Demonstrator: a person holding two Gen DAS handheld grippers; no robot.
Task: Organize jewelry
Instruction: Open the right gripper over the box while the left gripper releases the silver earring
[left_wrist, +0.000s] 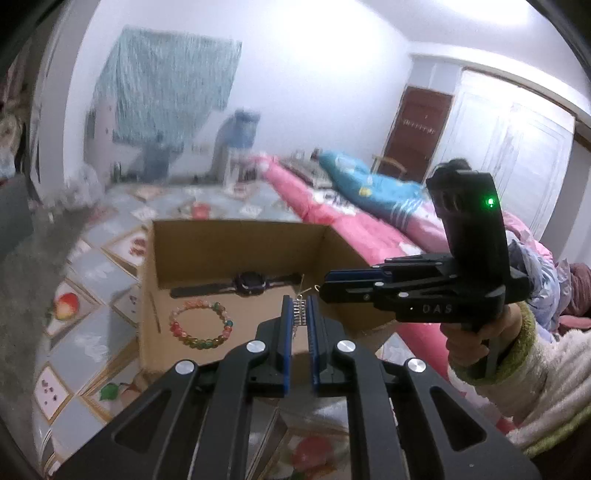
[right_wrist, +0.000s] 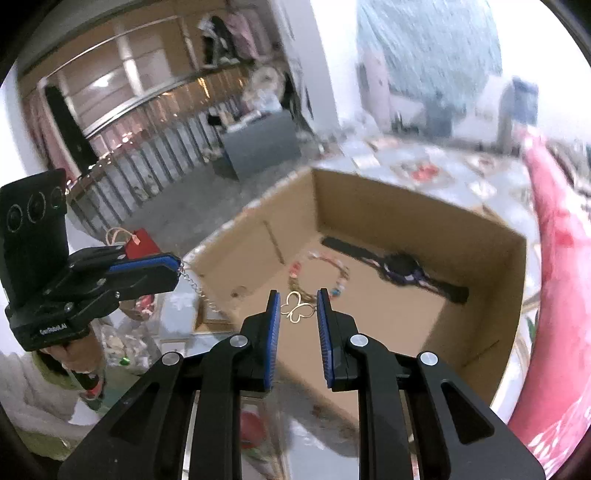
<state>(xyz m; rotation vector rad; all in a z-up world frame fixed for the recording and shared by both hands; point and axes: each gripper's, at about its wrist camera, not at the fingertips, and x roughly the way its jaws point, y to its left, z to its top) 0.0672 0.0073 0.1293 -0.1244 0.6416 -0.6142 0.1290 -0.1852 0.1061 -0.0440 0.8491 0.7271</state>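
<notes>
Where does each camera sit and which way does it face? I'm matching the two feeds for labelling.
Left wrist: sits on the left gripper, looking along its fingers down into the cardboard box; it pinches a silver chain; the right gripper and a hand show.
Right wrist: sits on the right gripper, facing the same box; it grips a gold butterfly pendant; the left gripper shows.
Shared: box, beaded bracelet, watch, each other's gripper.

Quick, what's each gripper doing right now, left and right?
Left gripper: closed on the silver chain.
Right gripper: closed on the gold butterfly pendant.
</notes>
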